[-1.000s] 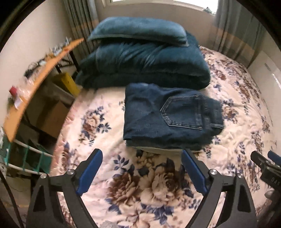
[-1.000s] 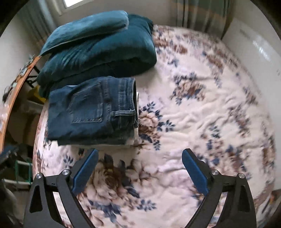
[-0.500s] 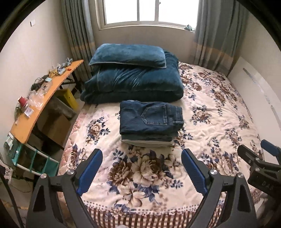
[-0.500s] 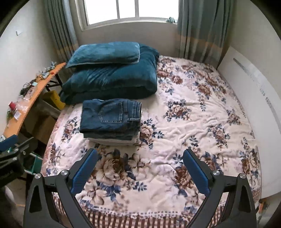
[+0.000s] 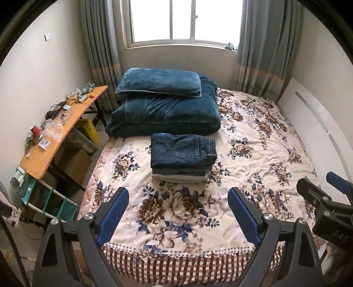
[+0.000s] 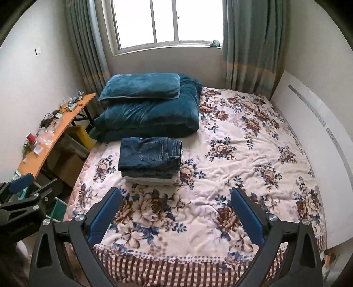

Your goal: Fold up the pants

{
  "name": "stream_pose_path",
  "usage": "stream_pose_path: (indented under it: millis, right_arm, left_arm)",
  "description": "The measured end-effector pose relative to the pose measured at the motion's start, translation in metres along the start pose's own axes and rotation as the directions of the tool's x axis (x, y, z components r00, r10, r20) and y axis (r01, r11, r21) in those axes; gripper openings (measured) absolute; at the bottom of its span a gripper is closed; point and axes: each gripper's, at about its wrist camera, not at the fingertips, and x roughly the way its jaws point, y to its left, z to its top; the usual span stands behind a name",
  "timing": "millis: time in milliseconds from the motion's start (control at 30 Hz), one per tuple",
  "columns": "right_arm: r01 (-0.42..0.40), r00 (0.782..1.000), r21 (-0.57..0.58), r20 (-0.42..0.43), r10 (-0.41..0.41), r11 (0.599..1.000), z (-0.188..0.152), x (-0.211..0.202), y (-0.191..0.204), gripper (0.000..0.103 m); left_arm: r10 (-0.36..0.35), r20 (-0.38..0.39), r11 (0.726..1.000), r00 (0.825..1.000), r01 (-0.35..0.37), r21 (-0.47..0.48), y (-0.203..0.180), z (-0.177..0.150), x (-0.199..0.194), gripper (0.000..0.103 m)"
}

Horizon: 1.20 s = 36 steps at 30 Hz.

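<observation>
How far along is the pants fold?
Done: the jeans lie folded, back pocket up, on top of a small stack of folded clothes on the floral bedspread. In hand: nothing; the left gripper and right gripper are both open and empty, well short of the stack. Left: no unfolded pants are visible, so the fold looks complete.

Both wrist views are taken from above the foot of the floral-patterned bed (image 5: 253, 154) (image 6: 242, 154), angled downward toward the bright window (image 5: 183, 19) (image 6: 163, 22). The whole bed is shared, seen from afar.
</observation>
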Motion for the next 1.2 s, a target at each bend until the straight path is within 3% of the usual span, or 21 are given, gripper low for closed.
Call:
stream_pose_path:
  millis: [300,500,867,1200]
  right_arm:
    - [0.005,0.999,-0.024,0.043,-0.004,1.0,0.002,-0.048,0.0,0.101]
    - [0.021,0.999,-0.022,0.047,-0.02,1.0,0.006,-0.052,-0.003,0.101]
    - [0.083,0.996,0.006,0.042,-0.083,0.997,0.021,-0.02,-0.014,0.102]
    - [0.128,0.991,0.006,0.041,-0.128,0.992,0.04,0.045,-0.012,0.102]
  left_arm:
    - [0.018,0.044,1.0,0.999,-0.018,-0.001,-0.003,-0.002,-0.027,0.092]
    - [0.028,0.054,1.0,0.998,-0.027,-0.015,-0.004,-0.004,-0.023,0.092]
    - [0.063,0.047,0.998,0.997,-0.061,-0.03,0.002,0.015,0.022,0.092]
    - [0.1,0.027,0.995,0.995,-0.099,-0.01,0.003,0.025,0.077,0.092]
